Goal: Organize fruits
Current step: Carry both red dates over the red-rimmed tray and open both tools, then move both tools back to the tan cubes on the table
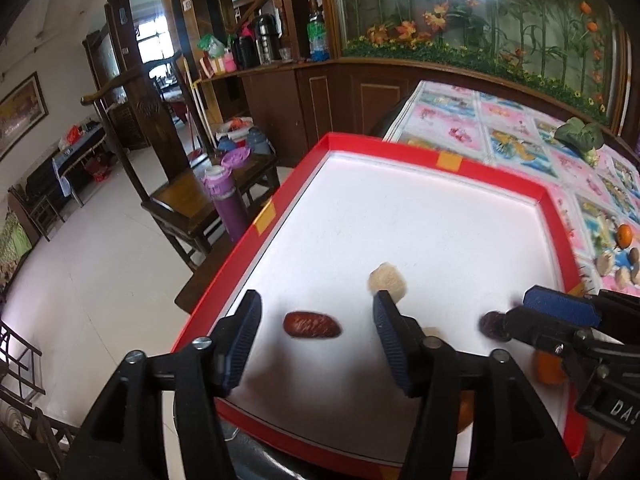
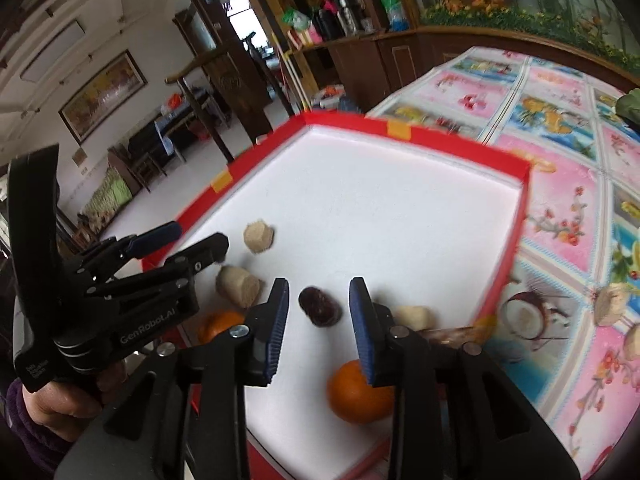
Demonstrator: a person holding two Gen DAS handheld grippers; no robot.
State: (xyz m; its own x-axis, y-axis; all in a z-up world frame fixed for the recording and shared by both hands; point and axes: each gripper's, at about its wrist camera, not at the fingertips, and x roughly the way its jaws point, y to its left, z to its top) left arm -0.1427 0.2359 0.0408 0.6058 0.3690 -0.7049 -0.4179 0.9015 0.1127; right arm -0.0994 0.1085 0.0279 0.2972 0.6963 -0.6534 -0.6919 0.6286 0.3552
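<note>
Open right claw, wrinkled dark-red date

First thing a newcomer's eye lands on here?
The red-rimmed white tray fills both views, holding oranges, pale lumps and dark red dates. An open right hand-held gripper frames one date; the open left hand-held gripper brackets another date.
</note>
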